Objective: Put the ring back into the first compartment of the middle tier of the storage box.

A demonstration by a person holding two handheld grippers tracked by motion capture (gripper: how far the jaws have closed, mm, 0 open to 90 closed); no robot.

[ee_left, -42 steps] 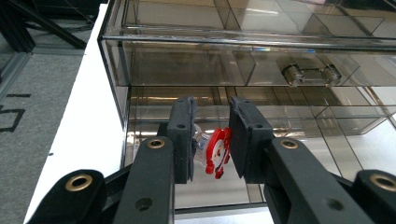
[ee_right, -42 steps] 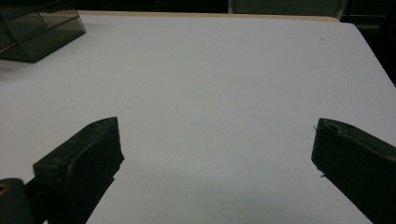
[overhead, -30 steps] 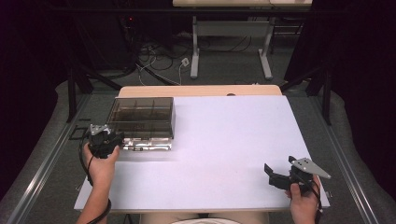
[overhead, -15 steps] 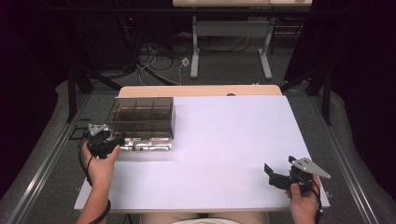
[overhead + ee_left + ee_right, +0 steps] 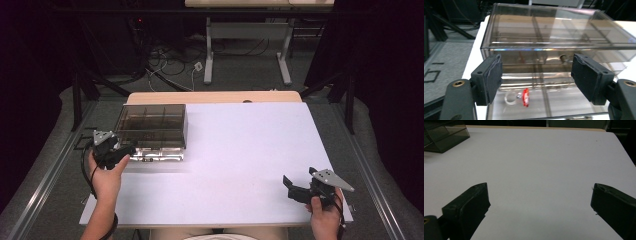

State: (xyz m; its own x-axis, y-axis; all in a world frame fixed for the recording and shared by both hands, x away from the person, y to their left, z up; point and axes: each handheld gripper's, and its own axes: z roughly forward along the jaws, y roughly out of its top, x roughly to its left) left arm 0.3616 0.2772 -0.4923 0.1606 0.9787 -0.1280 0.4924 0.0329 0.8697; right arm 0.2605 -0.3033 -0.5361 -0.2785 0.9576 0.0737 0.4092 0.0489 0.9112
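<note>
A smoky see-through drawer box (image 5: pixel 152 122) stands at the table's left. Its bottom drawer (image 5: pixel 156 155) is pulled out toward me. In the left gripper view the box (image 5: pixel 549 27) fills the top, and the open drawer (image 5: pixel 564 97) below holds a clear ring with a red piece (image 5: pixel 520 97). A small knob (image 5: pixel 563 58) shows on the box front. My left gripper (image 5: pixel 127 150) (image 5: pixel 536 75) sits at the drawer's front left corner. Its jaws have just been opening and its pads press on nothing. My right gripper (image 5: pixel 291 187) (image 5: pixel 539 205) hovers open over bare table at the front right.
The white table top (image 5: pixel 250 145) stretches wide between the two hands. A wooden strip (image 5: pixel 215 96) runs along its far edge. Beyond it are desk legs and cables on the floor. In the right gripper view the box's corner (image 5: pixel 444 135) sits at the far left.
The left hand has stayed by the drawer's front left corner with barely any shift. The right gripper has not moved.
</note>
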